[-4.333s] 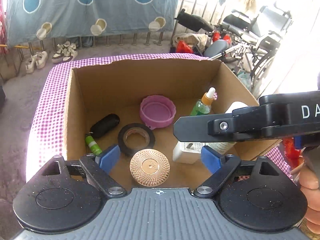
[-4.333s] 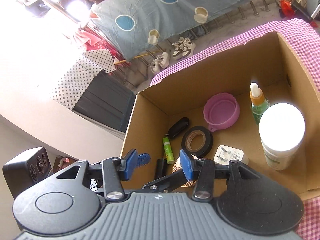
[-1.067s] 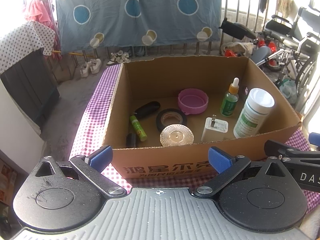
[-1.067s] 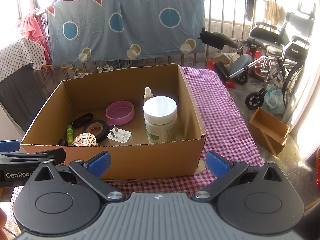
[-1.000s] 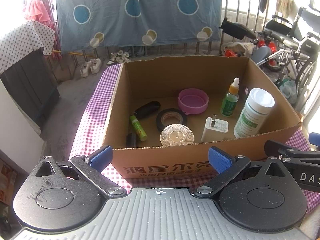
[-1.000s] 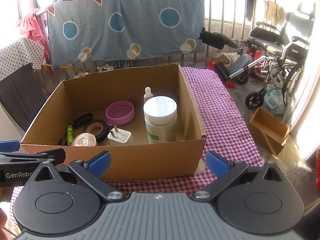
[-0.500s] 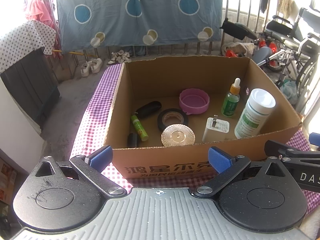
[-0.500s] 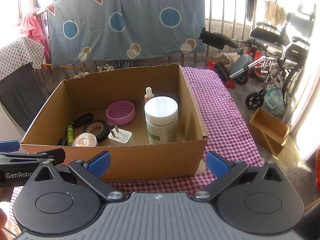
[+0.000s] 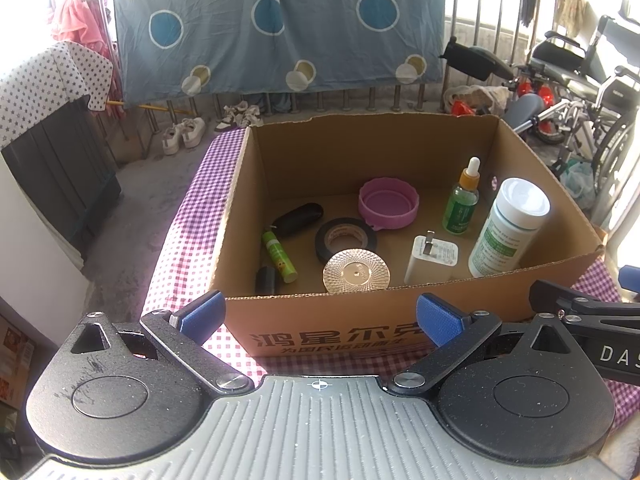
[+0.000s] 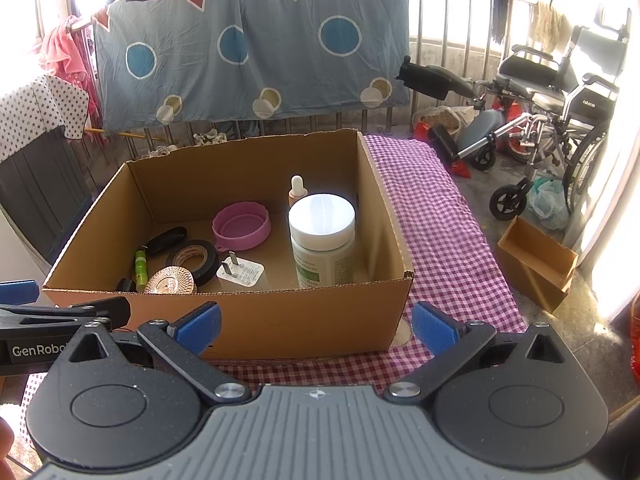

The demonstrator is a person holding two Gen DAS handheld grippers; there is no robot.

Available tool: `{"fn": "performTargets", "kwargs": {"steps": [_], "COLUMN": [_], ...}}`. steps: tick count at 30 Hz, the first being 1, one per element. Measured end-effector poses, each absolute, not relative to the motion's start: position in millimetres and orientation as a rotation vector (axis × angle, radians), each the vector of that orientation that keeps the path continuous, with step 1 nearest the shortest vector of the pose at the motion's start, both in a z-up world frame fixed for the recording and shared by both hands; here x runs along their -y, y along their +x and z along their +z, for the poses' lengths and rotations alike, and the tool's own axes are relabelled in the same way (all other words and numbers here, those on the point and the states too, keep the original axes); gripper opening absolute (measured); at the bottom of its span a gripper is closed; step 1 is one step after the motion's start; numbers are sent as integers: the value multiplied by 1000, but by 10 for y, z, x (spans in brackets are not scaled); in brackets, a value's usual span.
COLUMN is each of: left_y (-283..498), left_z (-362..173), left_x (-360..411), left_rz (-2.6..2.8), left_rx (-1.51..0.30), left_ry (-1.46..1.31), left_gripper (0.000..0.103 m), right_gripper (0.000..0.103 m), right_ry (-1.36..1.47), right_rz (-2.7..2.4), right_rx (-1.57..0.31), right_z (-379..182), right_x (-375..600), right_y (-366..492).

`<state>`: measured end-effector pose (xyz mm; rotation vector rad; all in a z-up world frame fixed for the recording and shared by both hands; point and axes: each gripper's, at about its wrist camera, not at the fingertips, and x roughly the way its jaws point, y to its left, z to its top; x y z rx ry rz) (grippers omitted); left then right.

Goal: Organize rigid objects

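Balcony setup: a railing hung with a blue sheet (image 10: pixel 248 48) with circles, a wheelchair (image 10: pixel 560 92) parked off to the right, and a counter under a purple checked cloth (image 10: pixel 436 216).

Both grippers are pulled back on the near side of the box, side by side. The left gripper (image 9: pixel 318 318) has its jaws spread wide with nothing between them, just hovering in front of the printed front wall. The right gripper (image 10: pixel 316 326) is the same deal, jaws released and empty, pointed at the box's near right corner. Each one pokes into the edge of the other's view.

All the stuff is inside the cardboard box (image 9: pixel 360 332), which sits on the cloth. Nearest the front wall is a round faceted lid (image 9: pixel 356 272), gold-ish, lying flat. Just behind it, touching or nearly so, is a roll of black tape (image 9: pixel 346 238). To the right a white charger (image 9: pixel 432 260) with its prongs pointing toward the back. Right of that stands a white bottle (image 9: pixel 508 228) with a green label, and behind it a green dropper bottle (image 9: pixel 464 200), both upright. A pink bowl (image 9: pixel 388 202) is toward the back middle. On the left side there's a green tube (image 9: pixel 279 250), a small black cylinder (image 9: pixel 266 280) by its near end, and a black oval case (image 9: pixel 298 218) behind them.

A smaller open cardboard box (image 10: pixel 536 262) sits on the floor to the right.
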<state>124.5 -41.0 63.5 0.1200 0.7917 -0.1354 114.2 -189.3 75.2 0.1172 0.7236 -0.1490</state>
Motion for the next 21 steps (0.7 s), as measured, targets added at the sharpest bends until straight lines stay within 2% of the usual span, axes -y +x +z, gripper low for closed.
{"fn": "performTargets", "kwargs": {"steps": [21], "left_y": [1242], "left_z": [634], "left_x": [409], "left_rz": [-135], "left_rx": [-791], "left_ry": [121], "left_gripper": [102], "right_gripper": [103], "right_ry": [117], "right_rz": [-149], "right_rx": [-722], "right_z": [762], "right_x": [1900], "right_y": [1133]}}
